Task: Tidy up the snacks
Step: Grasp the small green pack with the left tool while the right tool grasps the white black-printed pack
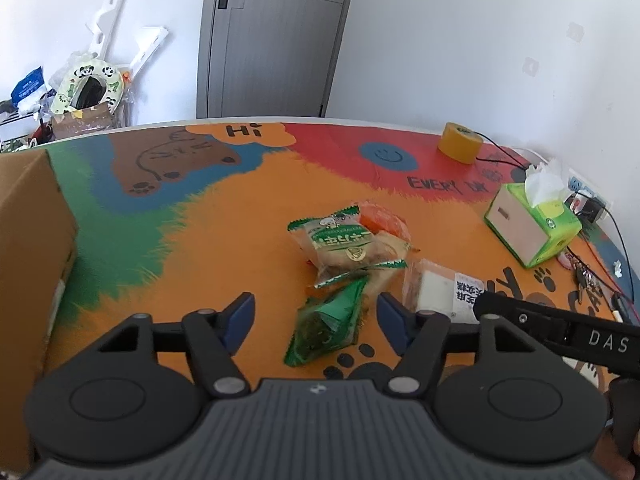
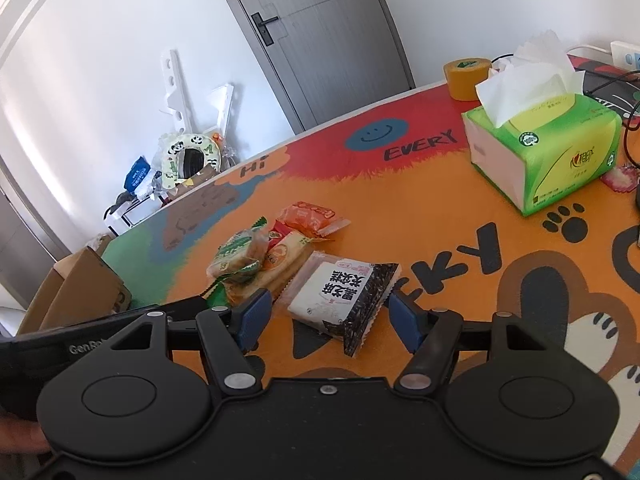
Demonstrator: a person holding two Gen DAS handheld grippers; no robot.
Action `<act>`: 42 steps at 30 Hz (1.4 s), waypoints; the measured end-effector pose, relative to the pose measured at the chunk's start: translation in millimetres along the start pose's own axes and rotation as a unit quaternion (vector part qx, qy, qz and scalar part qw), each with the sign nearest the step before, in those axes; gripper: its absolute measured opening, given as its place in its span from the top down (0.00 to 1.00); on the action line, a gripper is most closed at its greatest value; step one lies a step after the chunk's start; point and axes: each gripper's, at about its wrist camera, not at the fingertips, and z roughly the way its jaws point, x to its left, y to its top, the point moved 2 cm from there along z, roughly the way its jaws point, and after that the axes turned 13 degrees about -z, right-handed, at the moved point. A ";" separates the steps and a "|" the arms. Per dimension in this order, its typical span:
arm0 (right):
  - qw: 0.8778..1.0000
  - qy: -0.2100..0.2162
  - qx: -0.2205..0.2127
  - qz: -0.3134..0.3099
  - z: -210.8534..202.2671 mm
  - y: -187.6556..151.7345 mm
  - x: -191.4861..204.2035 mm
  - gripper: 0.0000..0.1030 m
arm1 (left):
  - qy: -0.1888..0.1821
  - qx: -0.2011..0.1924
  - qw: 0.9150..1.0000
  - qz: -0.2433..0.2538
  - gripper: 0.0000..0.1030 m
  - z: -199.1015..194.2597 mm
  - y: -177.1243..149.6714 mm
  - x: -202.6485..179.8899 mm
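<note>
A small pile of snack packets lies on the colourful mat. My left gripper point(image 1: 316, 322) is open, its fingers either side of a green triangular packet point(image 1: 326, 324). Behind that lie a green-edged pastry packet point(image 1: 346, 244) and an orange packet point(image 1: 384, 220). My right gripper point(image 2: 330, 318) is open, its fingers flanking a black-and-white packet point(image 2: 344, 300), which also shows in the left wrist view point(image 1: 444, 292). The pastry packet point(image 2: 236, 258), an orange-red packet point(image 2: 310, 216) and a yellow-red one point(image 2: 282, 258) lie beyond it.
A cardboard box point(image 1: 28, 248) stands at the mat's left edge, also in the right wrist view point(image 2: 76, 292). A green tissue box point(image 2: 544, 152) and a yellow tape roll point(image 2: 466, 78) stand at the far right. Cables and keys point(image 1: 588, 276) lie near the right edge.
</note>
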 end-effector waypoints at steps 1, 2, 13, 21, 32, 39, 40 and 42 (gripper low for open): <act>1.000 0.000 0.001 -0.001 1.9 0.2 0.3 0.36 | 0.000 0.001 1.000 0.002 0.39 2.8 -0.7 -1.0; 1.000 0.000 0.002 -0.001 3.4 0.2 0.1 0.36 | -0.001 0.003 1.000 0.001 0.40 5.4 -1.3 -1.5; 1.000 0.000 0.010 -0.003 18.3 3.4 3.7 0.35 | 0.004 0.016 1.000 -0.015 0.69 28.4 -6.1 5.0; 1.000 -0.016 0.013 -0.023 36.6 9.1 20.1 0.19 | 0.013 0.001 0.999 -0.030 0.70 14.8 3.9 23.0; 0.995 -0.075 0.026 -0.061 57.5 12.4 40.6 0.10 | 0.029 -0.009 0.998 -0.053 0.69 6.1 13.9 48.8; 0.993 -0.101 0.038 -0.057 57.9 5.2 32.5 0.27 | 0.030 -0.010 0.998 -0.055 0.69 2.5 13.3 52.3; 0.993 -0.101 0.037 -0.058 56.4 4.6 31.9 0.30 | 0.030 -0.010 0.998 -0.056 0.69 2.2 12.8 52.3; 0.993 -0.100 0.035 -0.053 52.9 3.9 28.9 0.33 | 0.028 -0.009 0.998 -0.056 0.69 0.8 11.7 51.3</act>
